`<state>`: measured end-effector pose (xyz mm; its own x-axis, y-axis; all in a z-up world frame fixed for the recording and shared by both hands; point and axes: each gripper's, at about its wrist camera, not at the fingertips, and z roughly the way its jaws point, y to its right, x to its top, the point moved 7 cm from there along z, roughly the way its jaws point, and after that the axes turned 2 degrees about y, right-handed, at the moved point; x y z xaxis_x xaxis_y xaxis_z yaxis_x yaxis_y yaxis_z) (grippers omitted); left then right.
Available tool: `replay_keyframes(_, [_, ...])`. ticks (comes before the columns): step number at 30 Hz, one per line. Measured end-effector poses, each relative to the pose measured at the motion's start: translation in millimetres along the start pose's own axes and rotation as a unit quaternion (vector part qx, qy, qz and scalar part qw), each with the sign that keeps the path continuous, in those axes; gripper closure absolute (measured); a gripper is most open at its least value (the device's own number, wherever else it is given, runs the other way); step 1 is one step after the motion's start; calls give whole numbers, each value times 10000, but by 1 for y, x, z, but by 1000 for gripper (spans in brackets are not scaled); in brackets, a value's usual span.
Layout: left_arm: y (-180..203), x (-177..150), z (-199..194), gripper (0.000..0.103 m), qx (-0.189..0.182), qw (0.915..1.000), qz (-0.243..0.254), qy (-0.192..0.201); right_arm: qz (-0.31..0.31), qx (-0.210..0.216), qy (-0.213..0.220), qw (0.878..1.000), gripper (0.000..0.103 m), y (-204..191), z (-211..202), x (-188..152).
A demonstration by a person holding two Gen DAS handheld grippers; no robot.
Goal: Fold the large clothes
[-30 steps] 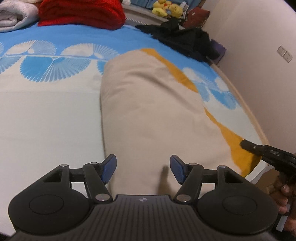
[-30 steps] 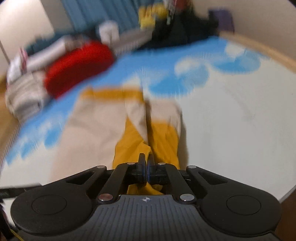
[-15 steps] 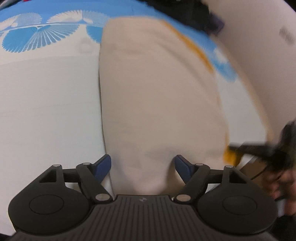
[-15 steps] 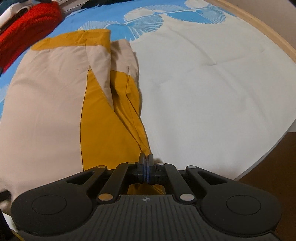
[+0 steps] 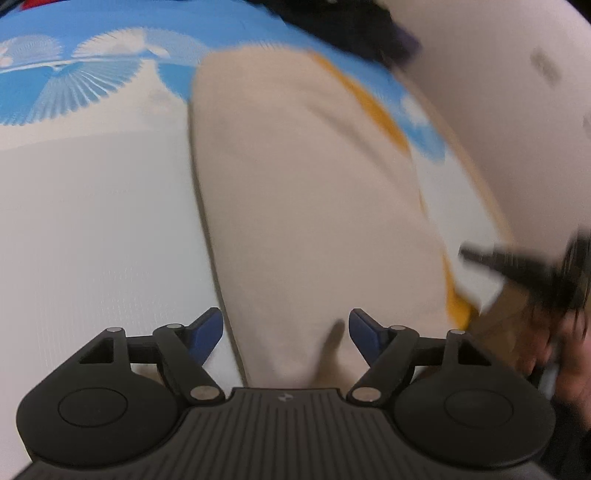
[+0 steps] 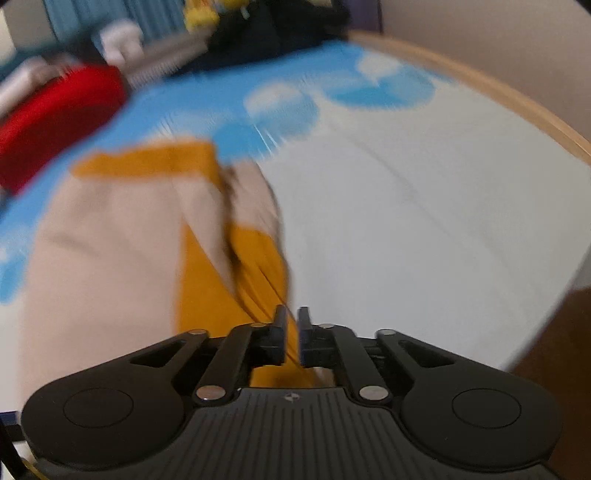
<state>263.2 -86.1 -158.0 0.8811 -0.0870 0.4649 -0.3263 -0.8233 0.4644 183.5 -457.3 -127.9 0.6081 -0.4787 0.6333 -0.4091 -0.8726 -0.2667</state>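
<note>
A large beige and mustard garment lies folded lengthways on the bed; it also shows in the right wrist view. My left gripper is open, its blue pads either side of the garment's near beige end. My right gripper has its jaws a small gap apart, with the mustard edge running into that gap. The right gripper also shows blurred at the right of the left wrist view, near the garment's mustard corner.
The bed sheet is white with blue fan prints. A red blanket, dark clothes and a yellow plush toy lie at the far end. The bed's wooden rim and a wall are on the right.
My right gripper's jaws, shut tight on the mustard edge before, now stand slightly apart. Its view has tilted up, showing the far end. My left gripper stays open at the beige end.
</note>
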Motion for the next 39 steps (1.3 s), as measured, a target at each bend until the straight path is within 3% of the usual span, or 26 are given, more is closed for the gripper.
replay_keyframes(1, [-10, 12, 0, 23, -91, 9996, -239, 82, 68, 225, -89, 9997, 66, -5, 4, -1])
replay_keyframes(2, [-17, 20, 1, 23, -159, 9990, -400, 142, 122, 456, -257, 9986, 61, -11, 9, -4])
replay_keyframes(4, [-29, 38, 4, 23, -234, 9975, -594, 311, 186, 706, -596, 9955, 58, -21, 20, -10])
replay_keyframes(8, [-52, 64, 27, 17, -767, 9863, -1375, 489, 121, 300, -989, 9946, 44, -18, 38, -21])
replay_keyframes(11, [-57, 69, 57, 17, -896, 9780, -1872, 202, 387, 197, -1036, 9937, 43, -10, 44, -18])
replay_keyframes(13, [-59, 71, 76, 10, -956, 9750, -1999, 154, 479, 191, -1086, 9927, 43, -8, 47, -21])
replay_keyframes(15, [-62, 73, 90, 9, -1094, 9666, -2311, 180, 511, 198, -1139, 9920, 43, -8, 48, -21])
replay_keyframes(17, [-61, 76, 101, 9, -1334, 9555, -2621, 213, 429, 191, -1158, 9922, 52, -14, 50, -23])
replay_keyframes(18, [-58, 76, 105, 9, -1371, 9542, -2647, 260, 377, 211, -1159, 9923, 56, -17, 51, -24])
replay_keyframes(20, [-52, 79, 107, 14, -1309, 9592, -2481, 362, 236, 235, -1132, 9930, 78, -25, 50, -23])
replay_keyframes(22, [-47, 85, 105, 39, -1097, 9666, -2262, 494, 17, 119, -1118, 9937, 90, -30, 50, -23])
replay_keyframes(23, [-43, 89, 99, 47, -964, 9707, -2121, 586, -17, 98, -1099, 9939, 94, -34, 49, -22])
replay_keyframes(24, [-39, 94, 93, 62, -944, 9722, -2028, 686, -27, 90, -1079, 9941, 95, -37, 48, -22])
replay_keyframes(25, [-32, 101, 81, 68, -988, 9736, -1889, 812, -61, 62, -1061, 9943, 96, -41, 48, -22])
replay_keyframes(29, [-13, 122, 43, 70, -690, 9861, -1095, 1045, -109, 140, -997, 9949, 98, -68, 47, -21])
replay_keyframes(32, [-41, 134, 11, 70, -481, 9879, -957, 1120, -340, 405, -946, 9941, 99, -114, 48, -25])
replay_keyframes(35, [-93, 144, -21, 68, -146, 9874, -1055, 1170, -588, 750, -959, 9908, 99, -166, 53, -34])
replay_keyframes(39, [-172, 140, -59, 50, 398, 9786, -1670, 1137, -818, 1230, -1068, 9833, 99, -230, 57, -52])
